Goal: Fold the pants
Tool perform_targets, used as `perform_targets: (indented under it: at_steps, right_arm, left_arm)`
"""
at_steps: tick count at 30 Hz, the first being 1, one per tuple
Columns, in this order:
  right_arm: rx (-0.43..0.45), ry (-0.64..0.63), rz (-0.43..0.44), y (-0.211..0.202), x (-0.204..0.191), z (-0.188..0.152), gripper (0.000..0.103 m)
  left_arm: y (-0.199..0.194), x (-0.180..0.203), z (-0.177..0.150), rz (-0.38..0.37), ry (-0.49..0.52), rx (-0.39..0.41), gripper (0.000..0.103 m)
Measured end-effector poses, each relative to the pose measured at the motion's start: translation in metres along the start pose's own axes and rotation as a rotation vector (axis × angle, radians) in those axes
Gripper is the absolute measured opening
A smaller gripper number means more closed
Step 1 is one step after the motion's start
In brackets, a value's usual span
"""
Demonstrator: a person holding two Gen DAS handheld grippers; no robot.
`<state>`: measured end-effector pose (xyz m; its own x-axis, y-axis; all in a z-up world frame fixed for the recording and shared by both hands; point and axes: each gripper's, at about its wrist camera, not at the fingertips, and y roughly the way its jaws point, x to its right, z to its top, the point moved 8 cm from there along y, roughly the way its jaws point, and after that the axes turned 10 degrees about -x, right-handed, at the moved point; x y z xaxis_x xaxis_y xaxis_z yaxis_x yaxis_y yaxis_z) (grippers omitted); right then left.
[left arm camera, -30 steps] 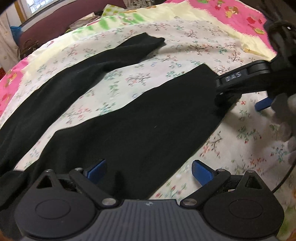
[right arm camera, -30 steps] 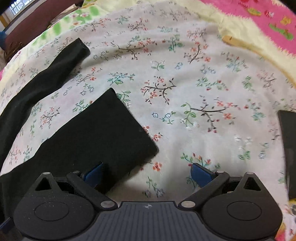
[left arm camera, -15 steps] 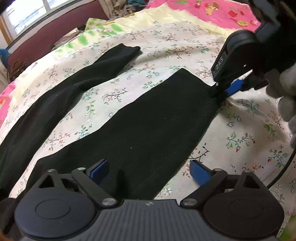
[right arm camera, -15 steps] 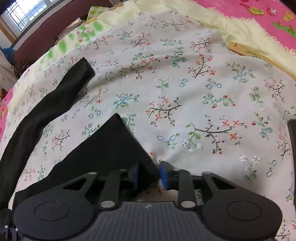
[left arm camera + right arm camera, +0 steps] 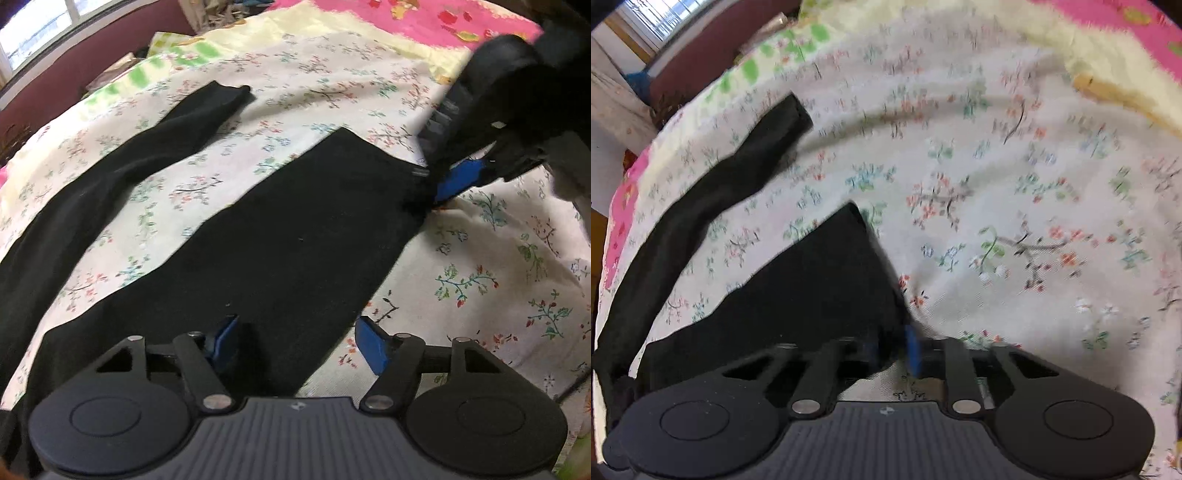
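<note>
Black pants (image 5: 280, 236) lie spread on the flowered bed sheet (image 5: 480, 280), legs apart and reaching toward the far side. The left gripper (image 5: 295, 338) hovers over the near part of the right leg, fingers (image 5: 371, 345) open. The right gripper (image 5: 892, 347) has its fingers closed on that leg's far hem corner, lifted slightly off the sheet.

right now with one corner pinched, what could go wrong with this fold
1. The right gripper holds only the hem corner of the near pant leg; a small bite of cloth could slip out as it lifts.
2. The left gripper is open astride that leg's edge, not gripping, so the cloth may drag and fold crooked.
3. The far pant leg lies splayed apart, so the legs may not line up.
</note>
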<state>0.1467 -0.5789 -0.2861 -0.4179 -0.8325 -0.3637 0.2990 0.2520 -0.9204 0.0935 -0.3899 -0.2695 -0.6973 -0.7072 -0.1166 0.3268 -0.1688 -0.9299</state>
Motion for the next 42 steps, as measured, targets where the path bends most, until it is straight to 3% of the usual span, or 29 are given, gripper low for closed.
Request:
perform_targets:
  at_steps: [2, 5, 9, 11, 13, 21, 24, 27, 30, 33, 34, 37, 40, 42]
  right_arm:
    - [-0.004, -0.015, 0.023, 0.008, -0.005, 0.004, 0.021]
    - [-0.005, -0.075, -0.024, 0.015, -0.013, 0.008, 0.0]
    - [-0.004, -0.031, 0.039, -0.002, -0.008, 0.012, 0.0]
    - [0.005, 0.006, 0.085, -0.016, -0.004, 0.018, 0.0]
    - [0.005, 0.037, 0.122, -0.025, 0.001, 0.023, 0.0]
    - [0.057, 0.071, 0.107, -0.058, 0.018, 0.027, 0.0]
    - [0.048, 0.068, 0.038, -0.055, 0.032, 0.021, 0.0]
    - [-0.014, 0.078, -0.068, -0.026, 0.051, 0.011, 0.0]
    - [0.077, 0.022, -0.16, -0.04, 0.043, 0.013, 0.0]
    - [0.194, -0.124, -0.349, -0.067, 0.022, 0.022, 0.004]
    - [0.218, -0.184, -0.344, -0.076, 0.006, 0.023, 0.004]
    - [0.212, -0.295, -0.225, -0.079, -0.05, 0.011, 0.008]
    - [0.084, -0.369, -0.004, -0.046, -0.126, -0.021, 0.014]
    - [0.0, -0.435, 0.086, -0.016, -0.181, -0.048, 0.014]
  left_arm:
    - [0.004, 0.005, 0.001, -0.009, 0.012, 0.0, 0.077]
    - [0.011, 0.012, 0.004, -0.008, 0.028, -0.005, 0.073]
    - [0.012, 0.019, 0.014, -0.028, 0.034, -0.004, 0.036]
    - [0.012, 0.019, 0.021, -0.058, 0.007, -0.014, 0.022]
    - [0.012, 0.018, 0.029, -0.068, -0.002, -0.018, 0.02]
    - [0.005, 0.052, 0.061, -0.183, 0.024, 0.037, 0.018]
    - [0.009, 0.068, 0.067, -0.207, 0.042, 0.053, 0.018]
    - [0.019, 0.067, 0.061, -0.222, 0.018, 0.012, 0.02]
    - [0.001, 0.04, 0.046, -0.274, -0.069, 0.022, 0.028]
    - [-0.025, -0.005, 0.02, -0.214, -0.129, 0.056, 0.028]
    - [-0.032, -0.021, 0.009, -0.184, -0.149, 0.063, 0.028]
    - [-0.05, -0.089, -0.036, -0.069, -0.26, 0.048, 0.028]
    - [-0.064, -0.166, -0.097, 0.059, -0.403, -0.01, 0.028]
    - [-0.074, -0.213, -0.141, 0.139, -0.474, -0.051, 0.028]
